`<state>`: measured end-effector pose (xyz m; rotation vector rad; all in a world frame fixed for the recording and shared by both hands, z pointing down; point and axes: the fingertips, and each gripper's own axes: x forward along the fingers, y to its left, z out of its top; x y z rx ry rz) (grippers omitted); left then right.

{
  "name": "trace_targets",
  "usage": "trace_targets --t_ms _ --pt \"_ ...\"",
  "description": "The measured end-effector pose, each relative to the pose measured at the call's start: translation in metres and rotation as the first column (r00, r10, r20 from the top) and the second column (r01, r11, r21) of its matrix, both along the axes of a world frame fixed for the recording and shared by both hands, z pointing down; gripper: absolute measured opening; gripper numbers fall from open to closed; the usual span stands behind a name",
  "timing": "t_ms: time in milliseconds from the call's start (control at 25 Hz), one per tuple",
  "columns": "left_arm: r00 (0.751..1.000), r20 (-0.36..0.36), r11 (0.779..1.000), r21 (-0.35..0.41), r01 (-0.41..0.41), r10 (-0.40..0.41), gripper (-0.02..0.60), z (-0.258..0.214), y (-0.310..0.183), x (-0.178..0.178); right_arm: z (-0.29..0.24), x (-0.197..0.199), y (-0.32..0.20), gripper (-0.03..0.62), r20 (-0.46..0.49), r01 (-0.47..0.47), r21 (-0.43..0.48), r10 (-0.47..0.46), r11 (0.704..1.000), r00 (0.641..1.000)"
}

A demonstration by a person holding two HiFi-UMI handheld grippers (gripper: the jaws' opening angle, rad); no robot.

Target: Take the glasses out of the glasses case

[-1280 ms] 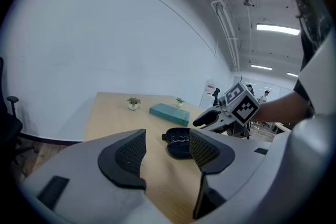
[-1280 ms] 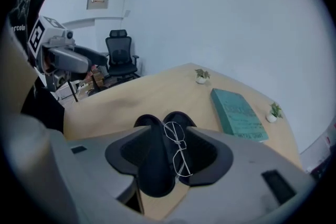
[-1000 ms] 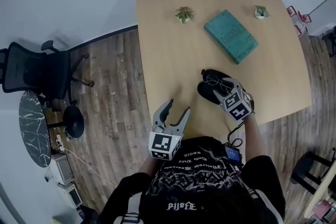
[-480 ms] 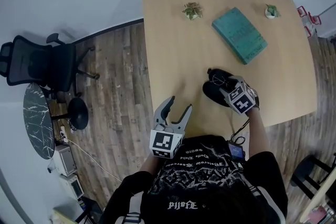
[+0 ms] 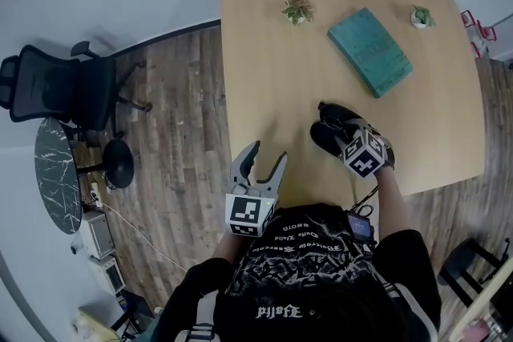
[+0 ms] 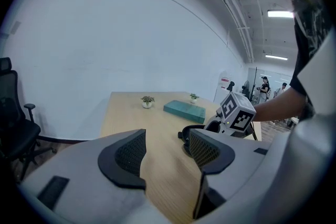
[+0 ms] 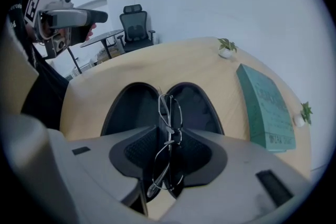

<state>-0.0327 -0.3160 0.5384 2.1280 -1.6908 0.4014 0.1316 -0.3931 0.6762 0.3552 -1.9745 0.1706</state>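
Observation:
A black glasses case [image 5: 325, 138] lies open on the wooden table [image 5: 272, 60], near its front edge. In the right gripper view both halves of the case [image 7: 131, 107] gape, and thin wire-framed glasses [image 7: 169, 128] stand on edge over the hinge. My right gripper [image 7: 169, 140] points steeply down over the case. Its jaws have just been closing, with the glasses between them, and the pads press on the frame. My left gripper [image 5: 266, 158] hovers open and empty at the table's front left edge, its jaws [image 6: 167, 144] aimed along the tabletop.
A teal book [image 5: 370, 52] lies beyond the case. Two small potted plants [image 5: 297, 10] [image 5: 420, 16] stand at the far side. Off the table's left stand a black office chair [image 5: 60, 96] and a round marble table [image 5: 56, 187] on wood flooring.
My right gripper has sunk onto the open case and its jaws have narrowed round the glasses. The left gripper has drifted only slightly.

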Motion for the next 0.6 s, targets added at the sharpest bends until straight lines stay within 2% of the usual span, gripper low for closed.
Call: trace_targets --t_ms 320,600 --pt "0.996 0.061 0.998 0.009 -0.065 0.065 0.262 0.001 -0.001 0.019 -0.003 0.001 0.004 0.103 0.000 0.038 0.002 -0.038 0.999 0.999" --pt "0.995 0.073 0.998 0.018 -0.064 0.063 0.262 0.000 0.001 0.018 -0.007 0.001 0.004 0.089 0.000 0.032 0.005 -0.032 0.999 1.000"
